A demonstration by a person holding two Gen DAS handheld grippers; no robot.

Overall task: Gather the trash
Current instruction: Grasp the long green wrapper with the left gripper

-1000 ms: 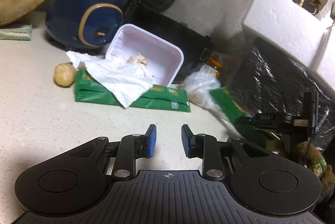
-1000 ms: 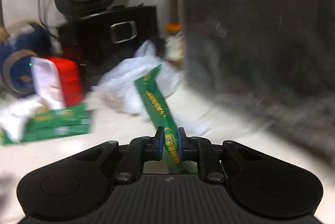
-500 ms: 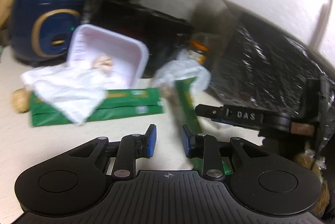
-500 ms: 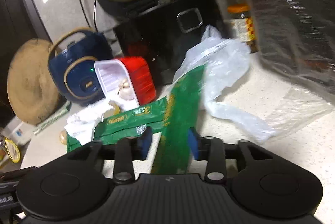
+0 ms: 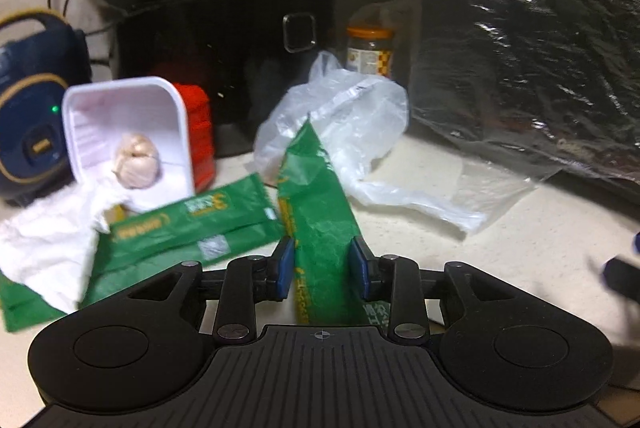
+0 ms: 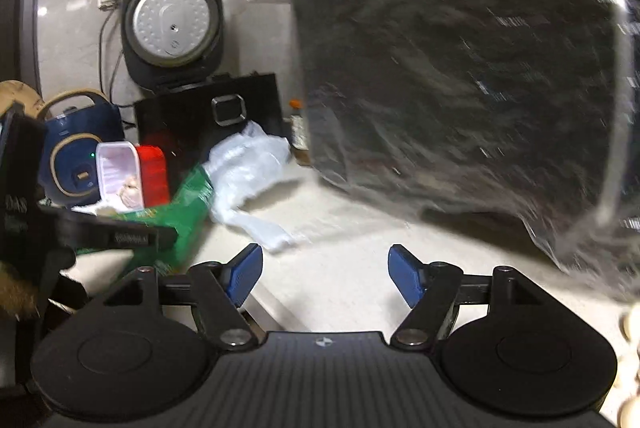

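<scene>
Looking through the left wrist camera, the left gripper [image 5: 322, 266] has a long green plastic wrapper [image 5: 316, 212] standing between its blue pads; the jaws are opening, and whether the pads touch the wrapper cannot be told. At ten o'clock from it a crumpled white paper napkin [image 5: 44, 240] overlaps a flat green packet [image 5: 188, 224] on the pale speckled countertop [image 5: 520, 240], with a white plastic tray [image 5: 124, 124] propped behind. At one o'clock lies a clear crumpled plastic bag [image 5: 340, 116], and a large black rubbish bag [image 5: 528, 60] fills two o'clock.

Only the right wrist camera shows the right gripper [image 6: 324, 274], its jaws opening wide over bare counter, nothing between them. It also shows the left gripper's dark finger at nine o'clock against the green wrapper, and the black bag blurred at one o'clock.
</scene>
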